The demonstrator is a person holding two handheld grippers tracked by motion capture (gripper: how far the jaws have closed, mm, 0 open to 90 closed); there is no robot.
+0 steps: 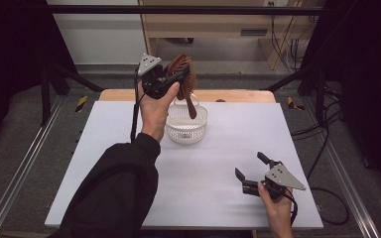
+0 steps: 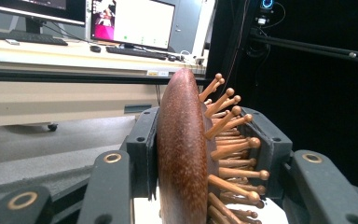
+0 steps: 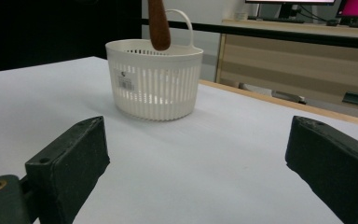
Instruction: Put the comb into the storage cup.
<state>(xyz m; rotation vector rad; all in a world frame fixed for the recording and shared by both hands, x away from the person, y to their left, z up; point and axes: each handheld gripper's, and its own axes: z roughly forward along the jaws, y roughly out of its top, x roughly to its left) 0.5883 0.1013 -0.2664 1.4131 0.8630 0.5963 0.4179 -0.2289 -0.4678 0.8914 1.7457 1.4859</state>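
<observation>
A brown wooden hairbrush (image 1: 183, 79) with wooden bristle pins hangs head-up above the white slatted basket (image 1: 186, 130). My left gripper (image 1: 174, 78) is shut on the brush head, one jaw on its smooth back and one against the pins (image 2: 228, 149). The brush handle (image 3: 158, 25) points down over the basket's mouth (image 3: 154, 46). Near the table's front right, my right gripper (image 1: 250, 166) stands open just above the white table top, with nothing between its jaws, facing the basket.
The basket has an upright handle (image 3: 186, 23) and stands at the table's far middle. A wooden edge (image 1: 228, 95) runs along the back of the table. Beyond it are a desk with monitors (image 2: 130, 23) and cables.
</observation>
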